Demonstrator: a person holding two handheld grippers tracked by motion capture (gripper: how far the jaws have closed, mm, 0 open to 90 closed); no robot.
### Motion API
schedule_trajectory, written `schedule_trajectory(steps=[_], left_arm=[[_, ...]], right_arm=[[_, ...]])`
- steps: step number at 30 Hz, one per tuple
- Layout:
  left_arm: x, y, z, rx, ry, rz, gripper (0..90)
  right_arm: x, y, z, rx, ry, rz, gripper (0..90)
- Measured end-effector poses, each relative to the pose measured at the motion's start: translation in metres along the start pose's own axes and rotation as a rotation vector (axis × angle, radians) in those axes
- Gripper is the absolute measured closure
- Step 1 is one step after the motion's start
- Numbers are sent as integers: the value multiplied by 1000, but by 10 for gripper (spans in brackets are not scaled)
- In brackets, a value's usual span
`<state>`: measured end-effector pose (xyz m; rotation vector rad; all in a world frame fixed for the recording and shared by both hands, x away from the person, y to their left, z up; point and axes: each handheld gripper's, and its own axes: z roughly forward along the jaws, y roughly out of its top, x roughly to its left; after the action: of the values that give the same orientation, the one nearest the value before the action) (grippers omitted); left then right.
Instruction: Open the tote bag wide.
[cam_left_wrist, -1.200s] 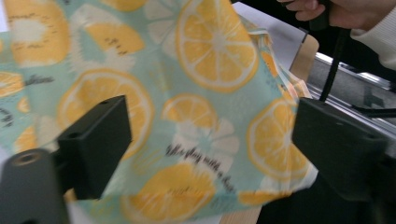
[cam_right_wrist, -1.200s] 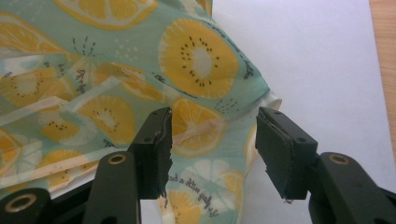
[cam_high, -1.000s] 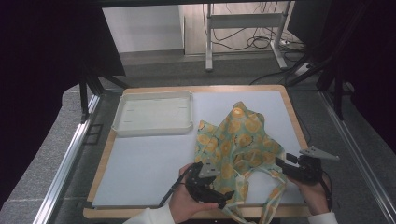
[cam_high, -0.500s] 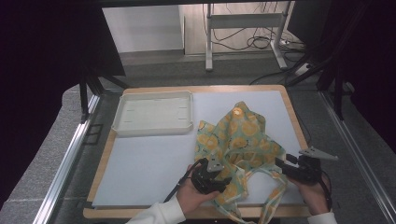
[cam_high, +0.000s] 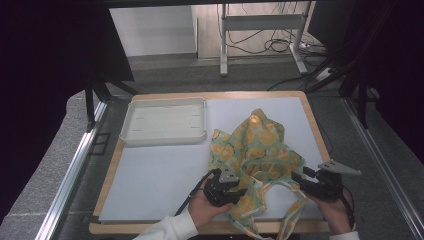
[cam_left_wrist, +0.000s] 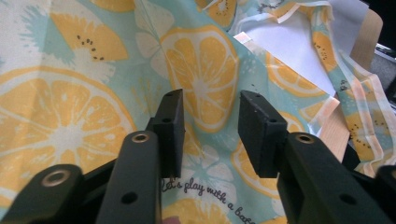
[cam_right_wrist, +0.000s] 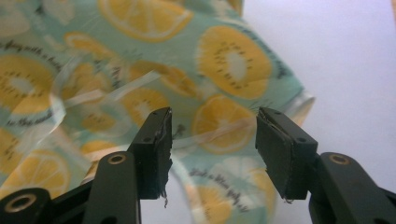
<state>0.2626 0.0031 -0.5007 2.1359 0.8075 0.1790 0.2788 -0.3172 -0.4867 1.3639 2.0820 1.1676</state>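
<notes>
At the lower middle of the high view, the left hand (cam_high: 207, 210) presses the left gripper (cam_high: 235, 186) down onto the cloth (cam_high: 257, 150), which lies crumpled on the counter (cam_high: 165, 175) right of centre. Its fingers (cam_left_wrist: 170, 130) have just been closing and stand part open, cloth lying slack between them. At lower right, the right gripper (cam_high: 299, 177) points left at the cloth's edge, fingers (cam_right_wrist: 156, 149) half open, gripping nothing.

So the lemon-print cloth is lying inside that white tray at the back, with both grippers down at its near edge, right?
Not quite. In the high view the lemon-print cloth lies on the white mat, beside the white tray, not inside it. Both grippers, left and right, are at its near edge.
</notes>
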Motion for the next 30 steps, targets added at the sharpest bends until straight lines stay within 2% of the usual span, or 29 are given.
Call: schedule_trajectory(steps=[3,4,6,7,10,11,13,14,15,19,21,23,26,28,30], left_arm=[[-3,3,0,-17,13,-22,363],[-5,5,-1,-19,11,-28,319],[-7,11,0,-20,50,-43,208],[-7,15,1,-19,69,-55,117],[-3,28,10,-20,85,-128,91],[-1,32,14,-16,100,-142,88],[3,37,23,0,96,-167,90],[5,38,26,4,102,-173,163],[7,38,29,13,110,-169,163],[13,32,28,3,117,-163,439],[17,29,24,-8,96,-163,585],[22,25,22,-10,70,-168,678],[28,21,18,-15,8,-170,824],[31,19,15,-23,-22,-167,880],[32,18,12,-19,-41,-159,898]], right_arm=[[3,-2,0,6,2,-9,454],[3,-2,0,6,1,-8,455],[2,-2,0,9,1,-4,454],[2,-3,0,8,0,-2,455],[2,-3,1,8,4,-2,455],[3,-3,1,8,6,-4,455],[4,-2,1,6,8,-8,455],[5,-2,1,7,11,-14,455],[5,-2,1,7,11,-14,455],[5,-3,0,3,12,-21,456],[4,-3,-1,3,11,-16,456],[3,-3,0,2,8,-15,457],[3,-3,1,3,5,-14,457],[4,-3,1,4,5,-17,457],[4,-3,2,7,1,-19,457]])
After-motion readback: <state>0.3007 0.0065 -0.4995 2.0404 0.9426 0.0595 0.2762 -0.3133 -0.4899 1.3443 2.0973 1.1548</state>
